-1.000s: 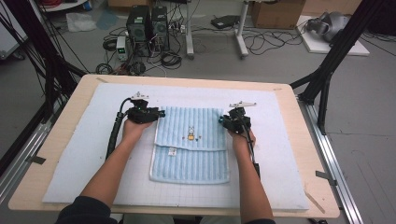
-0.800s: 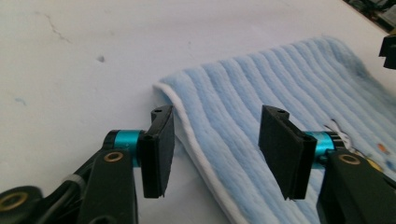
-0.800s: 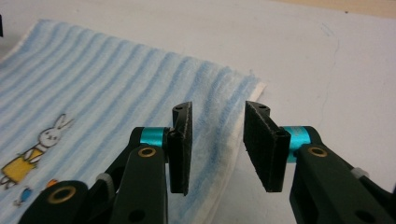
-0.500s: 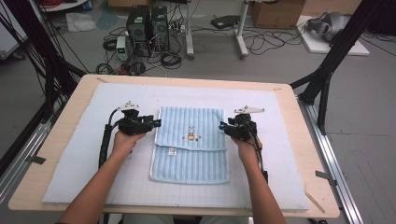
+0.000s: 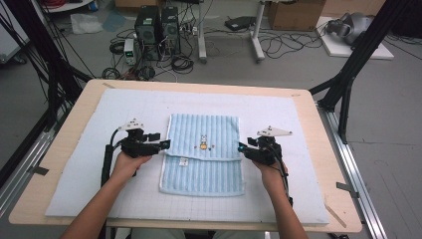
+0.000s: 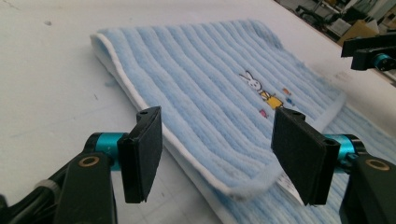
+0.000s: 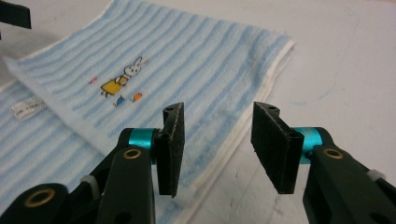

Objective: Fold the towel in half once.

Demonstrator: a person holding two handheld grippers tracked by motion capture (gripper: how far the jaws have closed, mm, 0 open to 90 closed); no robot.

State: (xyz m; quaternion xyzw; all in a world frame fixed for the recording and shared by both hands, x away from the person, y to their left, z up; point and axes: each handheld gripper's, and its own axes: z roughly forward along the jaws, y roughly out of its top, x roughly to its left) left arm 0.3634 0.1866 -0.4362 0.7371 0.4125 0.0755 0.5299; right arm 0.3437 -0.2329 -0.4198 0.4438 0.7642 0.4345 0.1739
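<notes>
A light-blue striped towel (image 5: 201, 154) with a small rabbit picture lies folded on the white mat, its upper flap ending across the middle. My left gripper (image 5: 161, 145) is at the flap's left corner, my right gripper (image 5: 242, 148) at its right corner. In the left gripper view the towel (image 6: 210, 79) has its folded corner between the jaws of the left gripper (image 6: 219, 140), which have just been opening and do not press on it. In the right gripper view the right gripper (image 7: 219, 140) has also just been opening, over the edge of the towel (image 7: 154, 65), with no pad touching it.
The white mat (image 5: 298, 124) covers most of the wooden table (image 5: 323, 114), with bare mat on both sides of the towel. Beyond the far edge, computer boxes (image 5: 157, 25) and cables lie on the floor. Black frame posts (image 5: 348, 74) stand at the table's corners.
Both hands have drawn back toward the person along the towel's sides, from near its far edge to the flap's corners. Both pairs of jaws stand wider. The towel lies as before.
</notes>
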